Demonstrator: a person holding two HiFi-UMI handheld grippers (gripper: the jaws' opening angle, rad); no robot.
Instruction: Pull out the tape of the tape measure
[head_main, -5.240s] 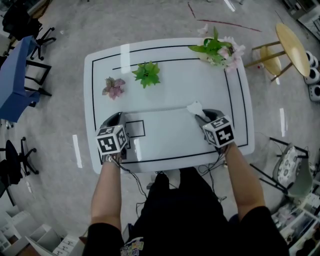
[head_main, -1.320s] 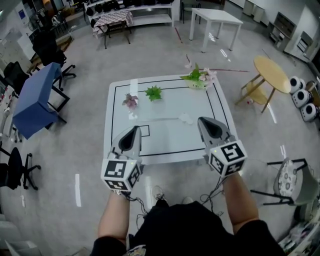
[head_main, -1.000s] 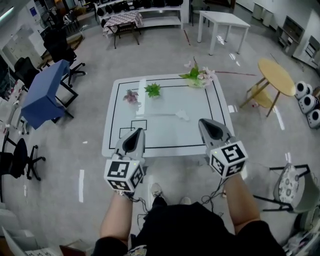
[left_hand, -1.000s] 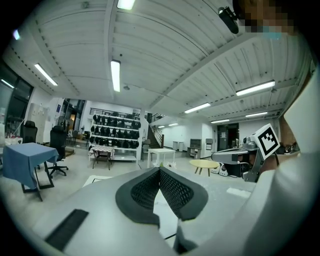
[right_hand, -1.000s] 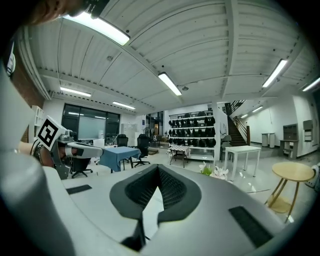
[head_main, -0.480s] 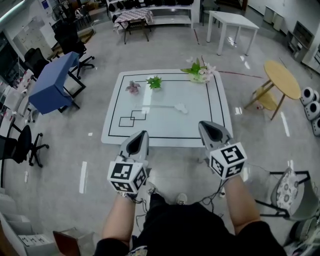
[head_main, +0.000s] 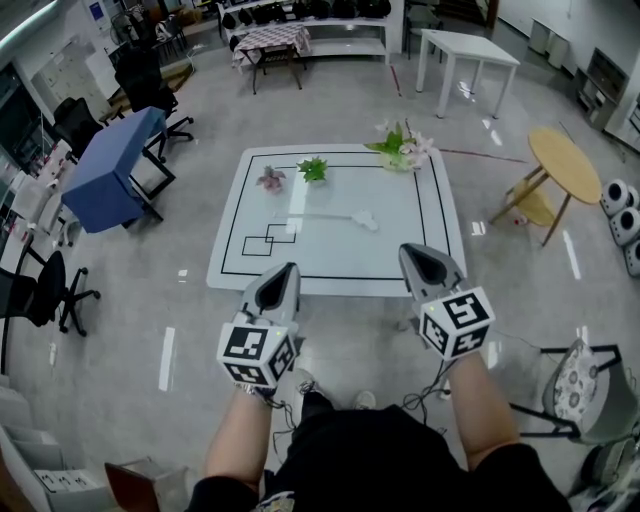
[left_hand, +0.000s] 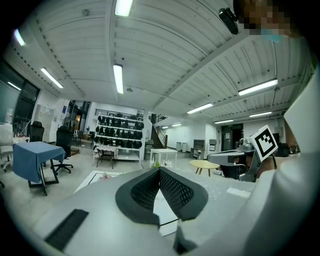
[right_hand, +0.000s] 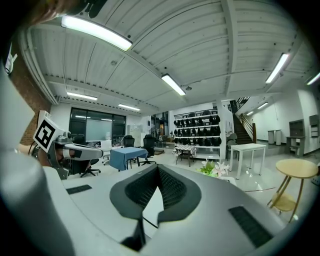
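Now, your position: you stand back from the white table (head_main: 340, 262). In the head view the tips of both tools overlap its near edge.
Left gripper (head_main: 287, 270): you hold it pointing away from you, toward the table. Its jaws are closed on each other, and in its own view the mesh pads meet at the tip with nothing between them.
Right gripper (head_main: 410, 252): it points the same way, to the right of the left one. Its jaws are also pressed together and empty.
Tape measure (head_main: 367, 219): its small white body lies on the tabletop, right of centre and toward the far half. It is well apart from both of your grippers.
Tape (head_main: 325, 214): it lies drawn out as a thin pale line running left from the body across the table.
Table markings: a black border line runs round the top, and two overlapping black squares (head_main: 265, 240) sit in the near left part.
Far edge: a pink flower (head_main: 270, 179) and a green sprig (head_main: 313, 169) lie at the far left. A bunch of flowers (head_main: 402, 147) lies toward the far right corner.
Surroundings: a blue-covered table (head_main: 110, 170) stands to the left, and a round wooden table (head_main: 565, 165) stands to the right.
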